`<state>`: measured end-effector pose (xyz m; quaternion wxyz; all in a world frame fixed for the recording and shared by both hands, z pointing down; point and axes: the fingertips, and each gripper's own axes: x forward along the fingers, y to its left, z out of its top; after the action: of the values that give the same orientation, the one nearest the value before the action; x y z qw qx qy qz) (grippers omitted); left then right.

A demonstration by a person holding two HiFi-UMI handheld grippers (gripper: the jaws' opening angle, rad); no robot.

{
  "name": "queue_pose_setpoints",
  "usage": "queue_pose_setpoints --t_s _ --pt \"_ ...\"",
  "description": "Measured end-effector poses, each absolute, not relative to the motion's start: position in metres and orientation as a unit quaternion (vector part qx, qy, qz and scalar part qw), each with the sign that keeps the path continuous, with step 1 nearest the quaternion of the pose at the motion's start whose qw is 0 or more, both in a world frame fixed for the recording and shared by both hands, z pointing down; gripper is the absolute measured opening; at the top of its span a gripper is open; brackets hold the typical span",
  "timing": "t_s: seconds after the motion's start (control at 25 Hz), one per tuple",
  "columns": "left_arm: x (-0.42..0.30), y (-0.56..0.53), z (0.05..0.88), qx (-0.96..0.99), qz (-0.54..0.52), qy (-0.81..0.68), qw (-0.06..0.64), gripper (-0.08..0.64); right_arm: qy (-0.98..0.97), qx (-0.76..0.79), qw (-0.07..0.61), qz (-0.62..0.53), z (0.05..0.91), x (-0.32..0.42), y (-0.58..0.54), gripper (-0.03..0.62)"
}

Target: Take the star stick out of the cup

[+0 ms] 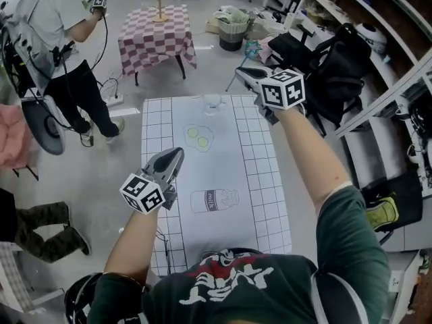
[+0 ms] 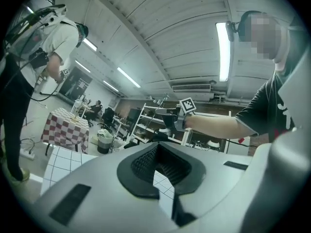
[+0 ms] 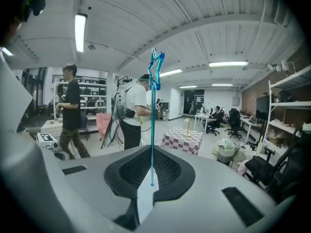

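Because the right tool (image 1: 243, 71) was nipped almost shut on only the bottom end of the star stick (image 3: 153, 106), with the long shaft standing straight up toward 12 o'clock above the pads and the star at its top, the chief risk I judged was the stick pivoting or sliding out of that thin pinch. A quick swing or a roll of the wrist would do it (slim smooth rod, weight at the far end).

The stick was already out of the cup (image 1: 212, 102), which stood at the far, 12 o'clock end of the bench (image 1: 263, 181), at about 7 o'clock from the raised right tool. A low pass back that way could knock the cup over. The left tool (image 1: 174, 159) was closed on nothing, at 8 o'clock over the bench's near left part, well apart from both.

Room looked open overhead and toward 12 o'clock beyond the bench. Shelves (image 1: 351, 25) crowded the 3 o'clock side near the right arm. A checkered table (image 1: 156, 38) and a standing person (image 1: 61, 25) lay off at 10 to 11 o'clock.
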<state>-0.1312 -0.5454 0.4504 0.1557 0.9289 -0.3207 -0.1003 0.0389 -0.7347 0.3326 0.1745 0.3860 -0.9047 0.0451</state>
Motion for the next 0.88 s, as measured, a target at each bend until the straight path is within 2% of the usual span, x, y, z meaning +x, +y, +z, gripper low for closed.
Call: queue_pose_setpoints --t_s 0.52,0.88 --pt "-0.147 -0.440 0.383 0.949 -0.056 -0.293 0.106 0.008 -0.896 0.384 0.212 0.063 0.290 0.051 -0.580 0.043" --pt "-0.083 -0.345 0.367 0.937 -0.033 -0.337 0.081 0.008 -0.907 0.358 0.212 0.058 0.285 0.112 -0.467 0.042"
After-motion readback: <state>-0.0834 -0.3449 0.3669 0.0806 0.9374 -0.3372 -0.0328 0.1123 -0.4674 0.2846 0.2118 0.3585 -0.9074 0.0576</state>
